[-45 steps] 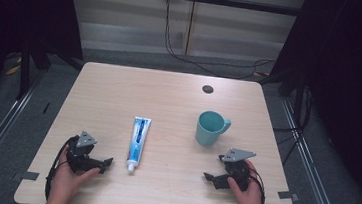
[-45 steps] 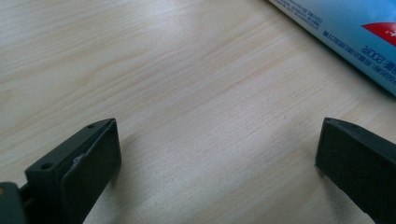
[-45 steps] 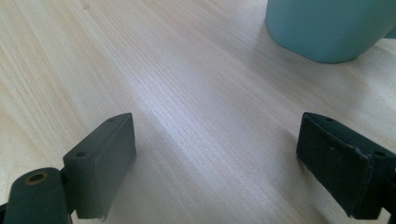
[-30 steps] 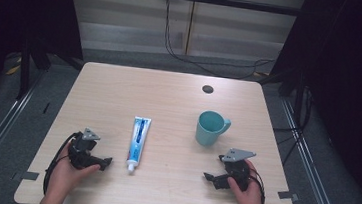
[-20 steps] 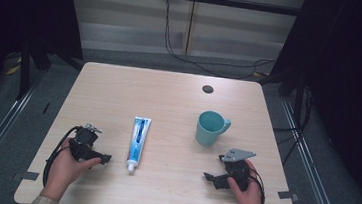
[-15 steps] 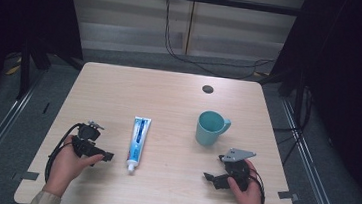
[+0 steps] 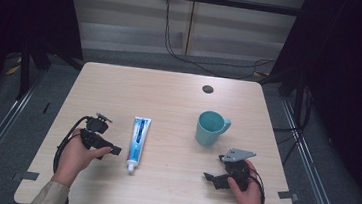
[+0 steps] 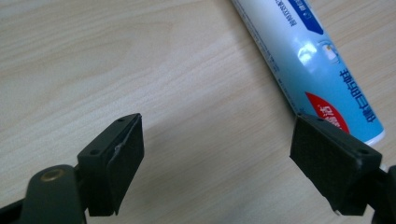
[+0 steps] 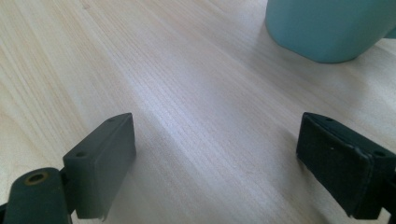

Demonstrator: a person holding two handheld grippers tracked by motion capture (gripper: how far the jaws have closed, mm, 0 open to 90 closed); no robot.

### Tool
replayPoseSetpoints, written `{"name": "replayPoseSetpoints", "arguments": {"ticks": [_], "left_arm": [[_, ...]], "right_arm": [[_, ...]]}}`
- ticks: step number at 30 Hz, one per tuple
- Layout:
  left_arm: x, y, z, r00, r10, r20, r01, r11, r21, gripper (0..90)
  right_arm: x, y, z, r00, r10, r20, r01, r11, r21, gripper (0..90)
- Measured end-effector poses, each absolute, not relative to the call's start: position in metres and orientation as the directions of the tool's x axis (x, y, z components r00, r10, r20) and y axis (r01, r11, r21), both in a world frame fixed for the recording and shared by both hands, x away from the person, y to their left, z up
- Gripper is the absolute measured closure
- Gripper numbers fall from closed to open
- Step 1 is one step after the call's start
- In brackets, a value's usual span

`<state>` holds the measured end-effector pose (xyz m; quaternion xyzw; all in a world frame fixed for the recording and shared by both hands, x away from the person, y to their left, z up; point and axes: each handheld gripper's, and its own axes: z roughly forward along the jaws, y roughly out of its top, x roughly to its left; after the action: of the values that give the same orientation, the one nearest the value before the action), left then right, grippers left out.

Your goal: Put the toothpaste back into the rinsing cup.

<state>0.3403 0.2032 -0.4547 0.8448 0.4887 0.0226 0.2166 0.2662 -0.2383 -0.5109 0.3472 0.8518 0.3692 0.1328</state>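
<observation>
A white and blue toothpaste tube (image 7: pixel 138 137) lies lengthwise near the table's middle, its cap toward the front edge. To its right stands a teal mug (image 7: pixel 210 128) with the handle turned right. My left gripper (image 7: pixel 112 150) is held just left of the tube, open and empty. In the left gripper view the tube (image 8: pixel 314 60) runs past the right jaw, close to it, with bare wood between the jaws. My right gripper (image 7: pixel 209 177) rests open near the front right, in front of the mug. The mug's base (image 9: pixel 327 28) is at the top right of the right gripper view.
The wooden table (image 7: pixel 169 96) has a small dark round hole (image 7: pixel 208 89) at the back right. Bits of tape (image 7: pixel 284 195) mark its front corners. Cables (image 7: pixel 193 58) hang behind the table, and dark curtains stand at both sides.
My left gripper has lifted and moved forward and right, toward the tube. The right gripper, the tube and the mug have stayed still.
</observation>
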Motion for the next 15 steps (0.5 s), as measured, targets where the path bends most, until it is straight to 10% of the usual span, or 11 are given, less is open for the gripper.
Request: {"name": "replayPoseSetpoints", "arguments": {"ticks": [15], "left_arm": [[0.351, 0.18, -0.443, 0.523, 0.836, -0.169, 0.818, -0.436, 0.374, 17.3]], "right_arm": [[0.266, -0.238, -0.511, -0.723, 0.69, 0.03, 0.494, 0.486, 0.721, 11.5]]}}
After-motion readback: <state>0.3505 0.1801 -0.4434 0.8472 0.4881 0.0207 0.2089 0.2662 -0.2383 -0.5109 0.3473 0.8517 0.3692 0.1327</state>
